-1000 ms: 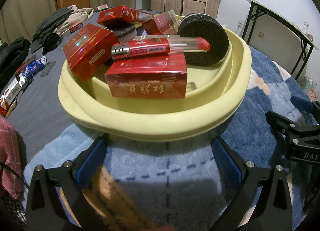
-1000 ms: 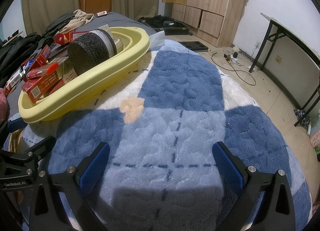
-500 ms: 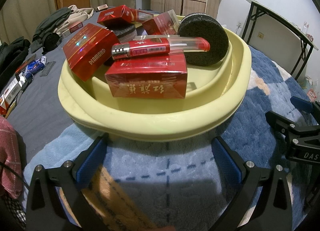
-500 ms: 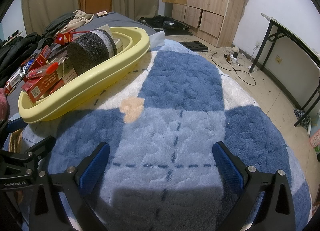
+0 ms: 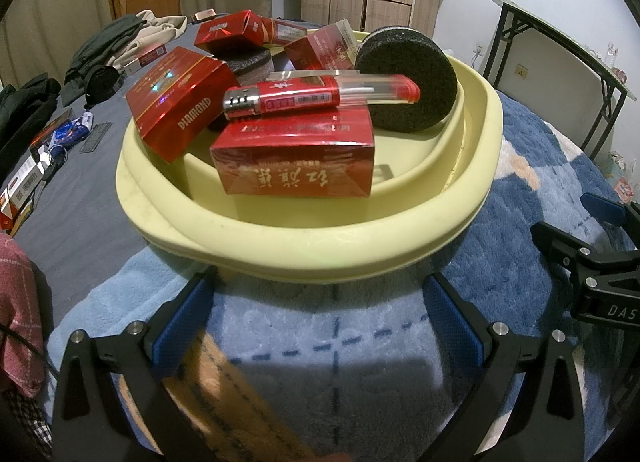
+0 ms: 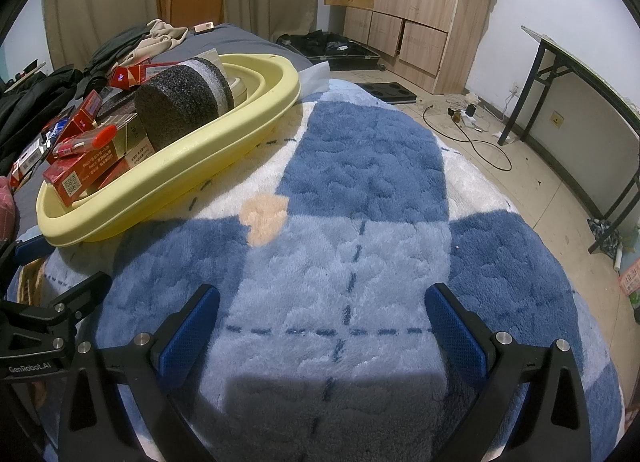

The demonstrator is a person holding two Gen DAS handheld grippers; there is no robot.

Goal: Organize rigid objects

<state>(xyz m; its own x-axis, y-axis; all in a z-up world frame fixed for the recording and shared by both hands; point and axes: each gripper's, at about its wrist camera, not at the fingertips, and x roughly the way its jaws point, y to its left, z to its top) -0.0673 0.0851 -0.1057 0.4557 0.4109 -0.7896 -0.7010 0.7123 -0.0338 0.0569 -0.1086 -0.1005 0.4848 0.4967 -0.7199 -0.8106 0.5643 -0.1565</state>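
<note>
Left claw [image 5: 320,310]: jaws standing apart, gripping nothing, hovering over the blue blanket [image 5: 360,342]. Right claw [image 6: 322,318]: likewise spread and empty. Yellow basin [image 5: 320,250]: sitting near the blanket's edge, holding red boxes [image 5: 294,166], a lighter [image 5: 316,96], and possibly foam discs [image 5: 408,82].

bed [image 5: 80,222], grey sheet. blue patchwork fleece blanket [image 6: 360,254] spread over near end; yellow basin [image 5: 320,246] rests on both. dark clothes [image 5: 108,46] and small boxes [image 5: 24,182] along far sheet.
</note>
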